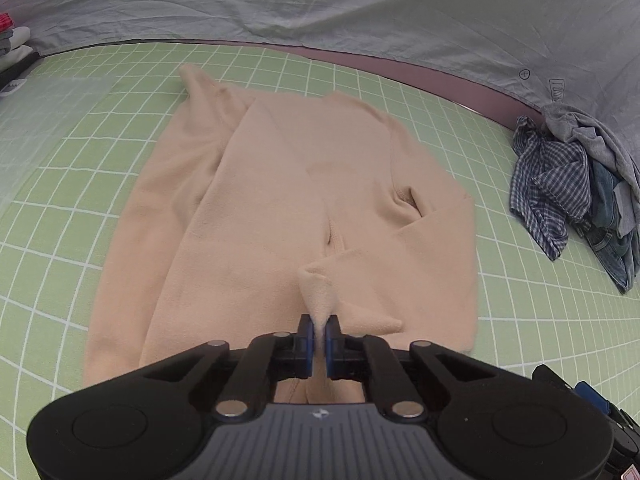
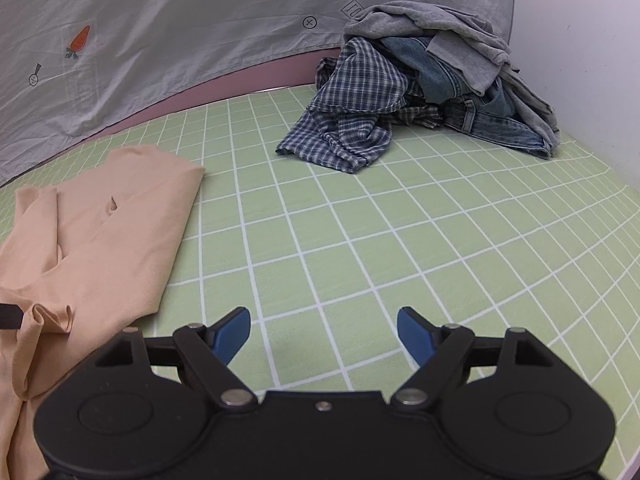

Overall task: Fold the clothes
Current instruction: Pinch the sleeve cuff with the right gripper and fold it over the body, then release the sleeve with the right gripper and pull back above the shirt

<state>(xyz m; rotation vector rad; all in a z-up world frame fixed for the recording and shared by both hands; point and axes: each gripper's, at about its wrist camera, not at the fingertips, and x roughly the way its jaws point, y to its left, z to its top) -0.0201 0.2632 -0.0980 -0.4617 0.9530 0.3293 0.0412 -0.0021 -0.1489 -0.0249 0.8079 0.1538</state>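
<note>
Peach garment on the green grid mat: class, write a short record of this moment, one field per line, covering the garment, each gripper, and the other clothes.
garment: peach garment, spread on the green grid mat, partly folded
left gripper: shut on a pinch of the peach fabric
right gripper: open, empty, over bare mat right of the garment
unfolded pile: plaid shirt, jeans and grey top, heaped at the far right
backdrop: grey sheet with carrot prints

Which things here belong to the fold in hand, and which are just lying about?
In the job:
- peach top, spread on the mat
- left tongs, shut on a pinch of the top
- right tongs, open over bare mat
- grid mat

Lying about:
- clothes pile: plaid shirt, jeans, grey top
- grey sheet
</note>
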